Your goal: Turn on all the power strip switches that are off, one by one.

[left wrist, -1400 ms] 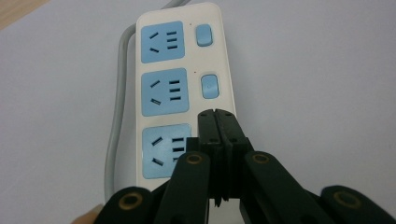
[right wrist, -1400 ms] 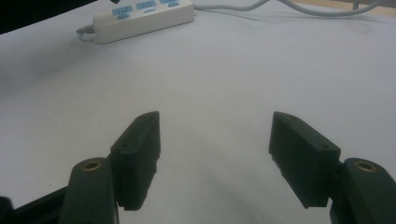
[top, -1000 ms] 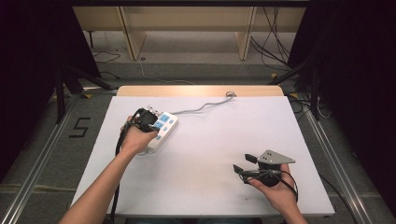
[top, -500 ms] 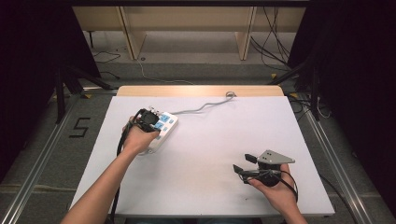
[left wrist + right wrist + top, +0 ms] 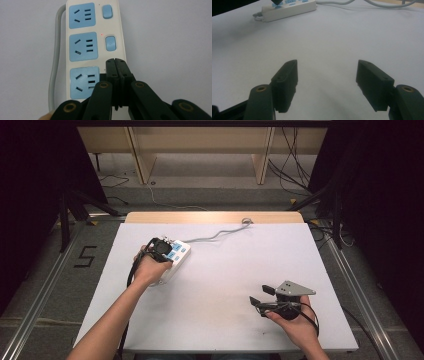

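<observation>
While my left gripper (image 5: 115, 62) has its jaws pressed together over the power strip (image 5: 93, 47), at the switch beside its nearest socket, I judge I should push straight down, gently. My right gripper (image 5: 327, 72) rests well apart, jaws spread, empty.

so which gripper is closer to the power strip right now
The left. The left gripper, jaws shut, sits right over the power strip by its nearest switch. The right gripper rests open, well away across the table.
</observation>
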Demonstrator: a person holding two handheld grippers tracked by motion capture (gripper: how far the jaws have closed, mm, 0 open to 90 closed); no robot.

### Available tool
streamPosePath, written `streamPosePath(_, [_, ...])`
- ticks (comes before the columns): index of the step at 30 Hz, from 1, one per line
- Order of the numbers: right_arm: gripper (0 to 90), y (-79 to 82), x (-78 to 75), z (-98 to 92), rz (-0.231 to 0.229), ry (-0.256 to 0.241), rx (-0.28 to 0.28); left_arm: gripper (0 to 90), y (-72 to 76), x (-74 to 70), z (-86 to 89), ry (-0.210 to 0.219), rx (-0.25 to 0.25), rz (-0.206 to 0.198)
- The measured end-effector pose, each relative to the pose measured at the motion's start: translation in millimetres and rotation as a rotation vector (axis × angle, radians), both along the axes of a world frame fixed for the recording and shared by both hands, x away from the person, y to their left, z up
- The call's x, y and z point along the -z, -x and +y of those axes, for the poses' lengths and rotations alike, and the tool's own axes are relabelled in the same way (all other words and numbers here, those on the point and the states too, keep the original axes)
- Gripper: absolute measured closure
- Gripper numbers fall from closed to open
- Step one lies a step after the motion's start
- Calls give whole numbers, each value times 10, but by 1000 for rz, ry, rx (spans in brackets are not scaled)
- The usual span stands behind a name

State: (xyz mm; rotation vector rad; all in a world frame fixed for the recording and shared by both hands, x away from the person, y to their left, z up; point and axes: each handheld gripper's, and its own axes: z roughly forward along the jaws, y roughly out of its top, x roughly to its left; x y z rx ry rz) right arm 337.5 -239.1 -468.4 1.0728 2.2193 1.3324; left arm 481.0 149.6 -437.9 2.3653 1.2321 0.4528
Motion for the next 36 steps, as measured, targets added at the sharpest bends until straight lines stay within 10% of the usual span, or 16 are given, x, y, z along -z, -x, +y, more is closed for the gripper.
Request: streamPosePath(36, [349, 7, -9, 9, -5, 4, -1, 896, -9, 46, -15, -25, -19, 14])
